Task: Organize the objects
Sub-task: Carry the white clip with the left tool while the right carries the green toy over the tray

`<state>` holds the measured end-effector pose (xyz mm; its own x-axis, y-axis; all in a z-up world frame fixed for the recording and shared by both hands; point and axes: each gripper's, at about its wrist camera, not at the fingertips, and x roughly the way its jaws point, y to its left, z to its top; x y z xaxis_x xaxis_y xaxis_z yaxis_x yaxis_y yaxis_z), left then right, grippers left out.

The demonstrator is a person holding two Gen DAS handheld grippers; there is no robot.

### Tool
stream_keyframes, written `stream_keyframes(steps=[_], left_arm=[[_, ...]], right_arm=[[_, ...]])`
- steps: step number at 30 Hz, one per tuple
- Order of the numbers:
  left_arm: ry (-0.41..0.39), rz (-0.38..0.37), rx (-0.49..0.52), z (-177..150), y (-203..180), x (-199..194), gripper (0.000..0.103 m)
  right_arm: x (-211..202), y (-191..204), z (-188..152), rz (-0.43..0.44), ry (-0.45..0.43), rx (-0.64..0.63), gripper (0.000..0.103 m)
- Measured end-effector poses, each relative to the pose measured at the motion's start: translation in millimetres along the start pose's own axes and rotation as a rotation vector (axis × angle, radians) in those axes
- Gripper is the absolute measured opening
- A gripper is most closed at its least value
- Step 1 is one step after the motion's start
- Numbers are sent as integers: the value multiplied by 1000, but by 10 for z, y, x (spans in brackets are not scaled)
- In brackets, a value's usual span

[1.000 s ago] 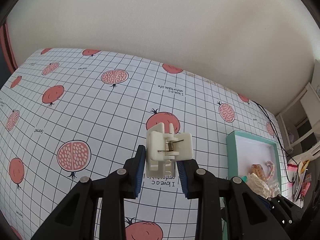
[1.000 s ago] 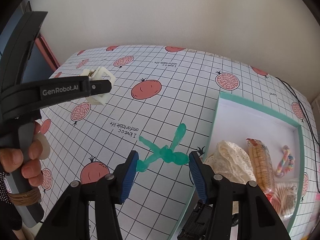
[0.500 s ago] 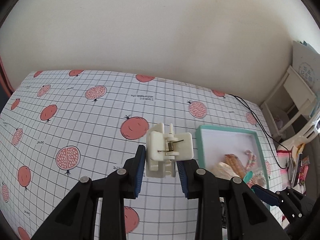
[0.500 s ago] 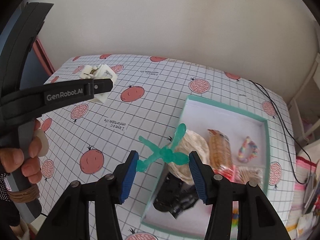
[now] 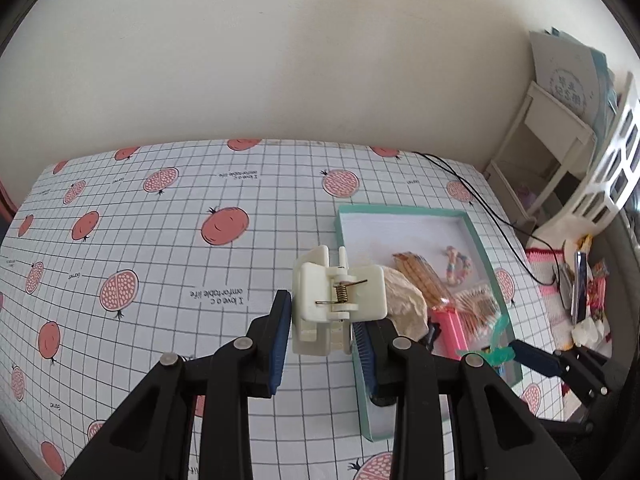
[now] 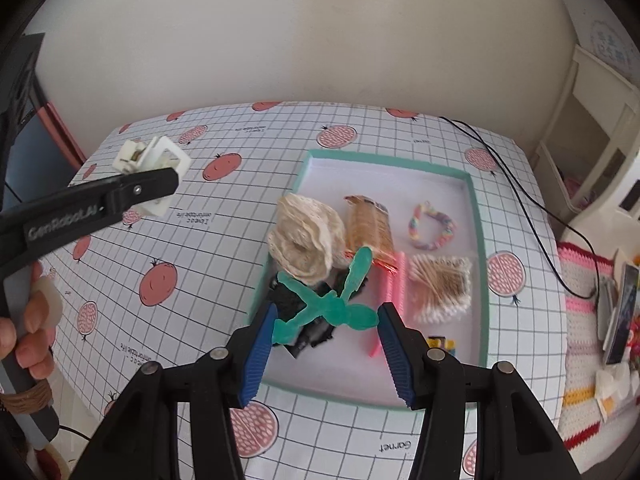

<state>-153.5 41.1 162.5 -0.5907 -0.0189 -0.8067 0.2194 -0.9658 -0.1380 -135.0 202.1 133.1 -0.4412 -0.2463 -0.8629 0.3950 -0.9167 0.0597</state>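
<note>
The left gripper (image 5: 322, 328) has its blue pads closed on a cream plastic spring clip (image 5: 339, 300), which stands up between them with its wire spring facing the camera; in the right wrist view the same clip (image 6: 150, 168) hangs in the air above the pomegranate-print tablecloth (image 6: 192, 240), left of the tray, and a hand (image 6: 28, 332) grips the handle below. The right gripper (image 6: 326, 334) has its fingers partly closed on a translucent green hair clip (image 6: 334, 300), pinched at its two ends and held above the near-left part of the teal-rimmed tray (image 6: 478, 216). Inside the tray lie a cream lace scrunchie (image 6: 306, 240), a packet of biscuits (image 6: 368, 226), a rainbow braided band (image 6: 432, 226), a bundle of cotton swabs (image 6: 440, 286), a pink comb (image 6: 394, 280) and something black (image 6: 288, 300) under the green clip, perhaps another hair accessory, too hidden to name. A black cable (image 6: 532, 200) trails across the cloth beside the tray.
</note>
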Motion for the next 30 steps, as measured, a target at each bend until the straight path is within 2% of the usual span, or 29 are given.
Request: stream_keyframes(steps=[4, 10, 22, 30], left_arm=[[32, -24, 37, -133, -188, 83, 32], [77, -8, 138, -292, -547, 281, 32], [193, -56, 159, -512, -924, 669, 32], [228, -47, 170, -582, -1015, 811, 32]], right_arm=[[13, -120, -80, -17, 17, 23, 55], [119, -307, -175, -49, 59, 47, 55], [417, -538, -329, -88, 152, 63, 55], [526, -587, -376, -94, 172, 62, 55]])
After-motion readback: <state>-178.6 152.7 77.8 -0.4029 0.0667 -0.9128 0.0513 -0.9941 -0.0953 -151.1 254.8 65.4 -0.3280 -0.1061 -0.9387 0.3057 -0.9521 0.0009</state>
